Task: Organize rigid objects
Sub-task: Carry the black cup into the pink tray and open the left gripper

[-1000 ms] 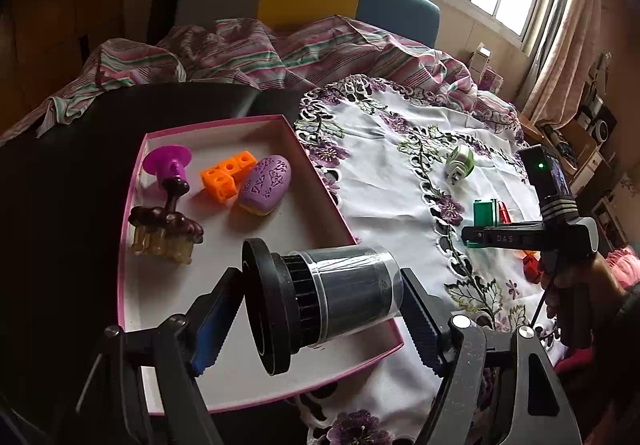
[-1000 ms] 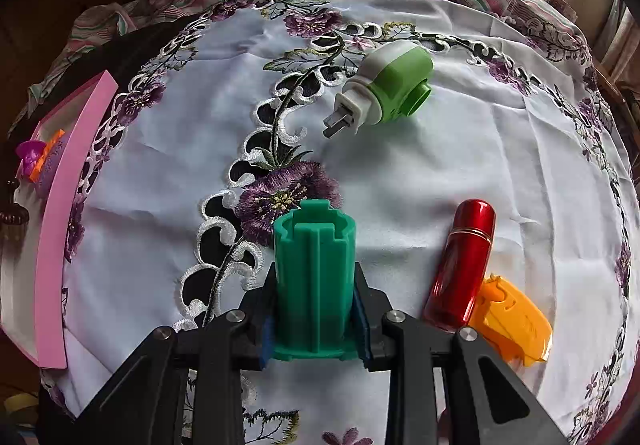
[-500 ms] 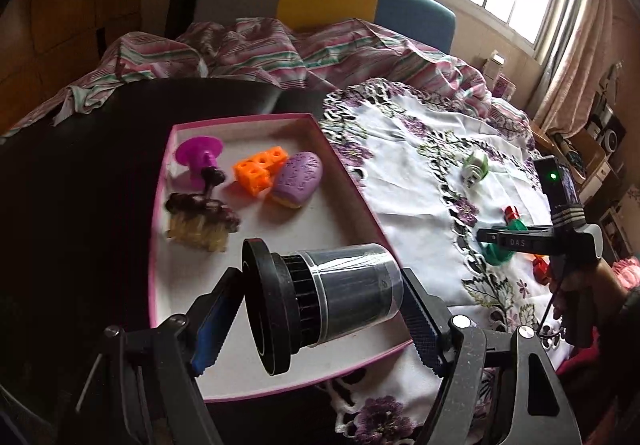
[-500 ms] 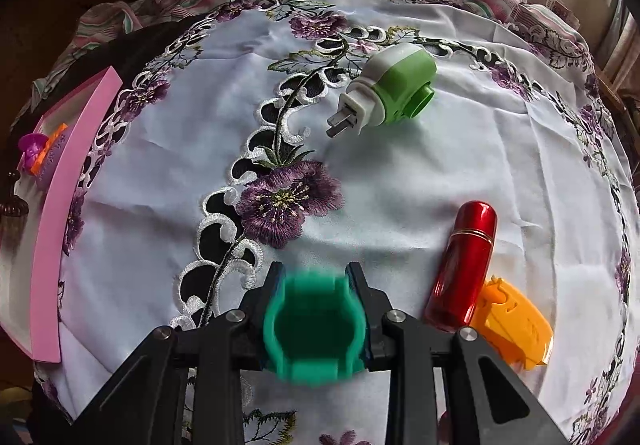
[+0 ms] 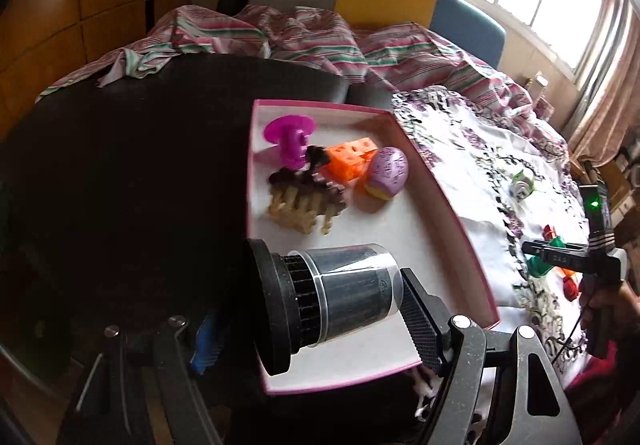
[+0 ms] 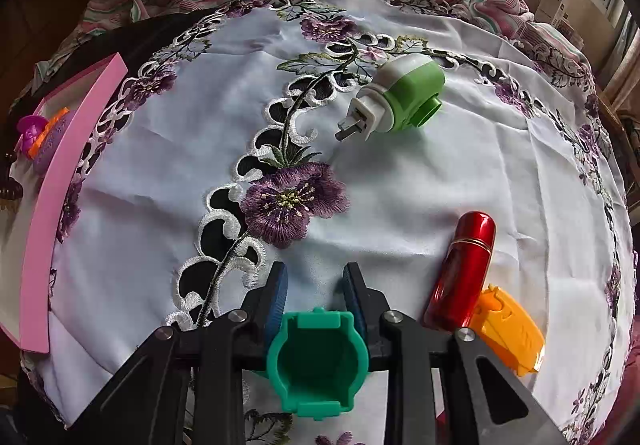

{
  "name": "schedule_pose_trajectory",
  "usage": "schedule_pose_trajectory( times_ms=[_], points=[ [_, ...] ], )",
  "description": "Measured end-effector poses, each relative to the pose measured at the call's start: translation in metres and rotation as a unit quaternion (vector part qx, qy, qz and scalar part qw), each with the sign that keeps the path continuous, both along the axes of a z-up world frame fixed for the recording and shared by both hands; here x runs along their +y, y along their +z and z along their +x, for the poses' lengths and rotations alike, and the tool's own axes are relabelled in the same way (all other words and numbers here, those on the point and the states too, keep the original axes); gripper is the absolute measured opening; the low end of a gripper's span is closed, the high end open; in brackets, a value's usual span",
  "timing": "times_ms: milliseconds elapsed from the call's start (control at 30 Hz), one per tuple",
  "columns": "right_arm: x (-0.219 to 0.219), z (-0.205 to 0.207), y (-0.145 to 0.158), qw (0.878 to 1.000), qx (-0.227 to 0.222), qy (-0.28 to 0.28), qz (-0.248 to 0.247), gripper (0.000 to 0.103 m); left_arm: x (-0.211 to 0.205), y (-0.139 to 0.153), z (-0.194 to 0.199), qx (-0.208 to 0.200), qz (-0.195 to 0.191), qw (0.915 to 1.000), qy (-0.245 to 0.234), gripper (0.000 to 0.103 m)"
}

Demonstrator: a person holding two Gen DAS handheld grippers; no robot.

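The left gripper (image 5: 316, 301) pinches a black cylindrical part with a broad ribbed disc base and a clear plastic sleeve (image 5: 332, 301), lying sideways between the pads above the near end of the shallow pink-rimmed white tray (image 5: 452, 213). Inside the tray, toward its far end, lie a magenta plastic spool-shaped toy (image 5: 289, 133), an orange perforated plastic block (image 5: 350, 159), a purple egg-shaped case with a yellow underside (image 5: 387, 172) and a brown-topped brush with pale bristles (image 5: 306, 201); the brush touches the spool and the block. The tray rests partly on a dark table top (image 5: 132, 181) and beside a white tablecloth embroidered with purple flowers (image 6: 400, 181). The right gripper (image 6: 316, 297), jaws pressed close, clamps a green hollow plastic holder (image 6: 317, 361) near the base of its fingers, open end facing the camera, raised above the cloth. On the cloth lie a green-and-white plug-in device with two metal prongs (image 6: 400, 99), well beyond the gripper, and to its right a glossy red metal tube (image 6: 462, 269) touching an orange plastic piece (image 6: 508, 333).
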State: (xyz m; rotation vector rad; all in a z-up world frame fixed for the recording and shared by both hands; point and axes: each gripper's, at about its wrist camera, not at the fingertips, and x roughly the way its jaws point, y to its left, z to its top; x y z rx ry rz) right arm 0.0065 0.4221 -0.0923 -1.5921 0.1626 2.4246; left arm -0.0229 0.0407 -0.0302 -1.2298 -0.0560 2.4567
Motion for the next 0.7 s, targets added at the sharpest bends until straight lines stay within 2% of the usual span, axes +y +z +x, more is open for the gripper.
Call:
schedule_pose_trajectory(
  times_ms=[133,267,500,700],
  points=[
    [-0.001,-0.001,0.001,1.000,0.000,0.000,0.001,0.028,0.015,0.001,-0.005,-0.002,0.007,0.9999,-0.015,0.077],
    [-0.002,-0.002,0.001,1.000,-0.001,0.003,0.005,0.028,0.036,0.004,-0.010,0.015,-0.008,0.9995,-0.028,0.077],
    [-0.002,-0.002,0.002,1.000,-0.001,0.004,0.006,0.028,0.067,-0.001,-0.035,0.002,0.002,0.9986,-0.053,0.077],
    [-0.001,-0.002,0.002,1.000,-0.001,0.004,0.006,0.028,0.087,-0.013,-0.060,0.015,-0.024,0.9986,-0.045,0.076]
  ],
)
